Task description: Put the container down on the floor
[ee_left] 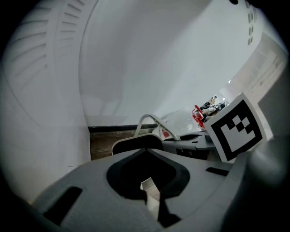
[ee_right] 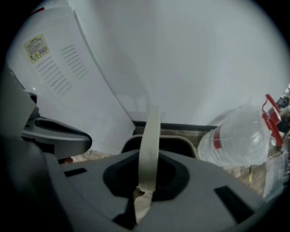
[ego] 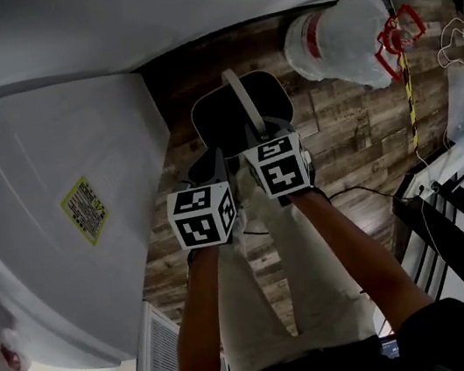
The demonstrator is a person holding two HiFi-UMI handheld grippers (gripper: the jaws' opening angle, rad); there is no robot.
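Gripping the cream handle [ee_right: 149,149] of the black container [ego: 220,120], the right tongs [ee_right: 144,190] are pinched narrow on it. The container hangs below them over the wooden floor [ego: 339,135], near a clear water bottle [ego: 340,41]; base contact with the floor cannot be told. The left tongs [ee_left: 152,199], just beside, are closed together, apart from the handle.

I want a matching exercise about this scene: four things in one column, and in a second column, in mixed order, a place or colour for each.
1 container handle
2 water bottle
3 yellow label
4 container interior

A on the white appliance
B dark
C in the shut jaws of the right gripper
D on the wood floor

Pairs: 1-C, 2-D, 3-A, 4-B
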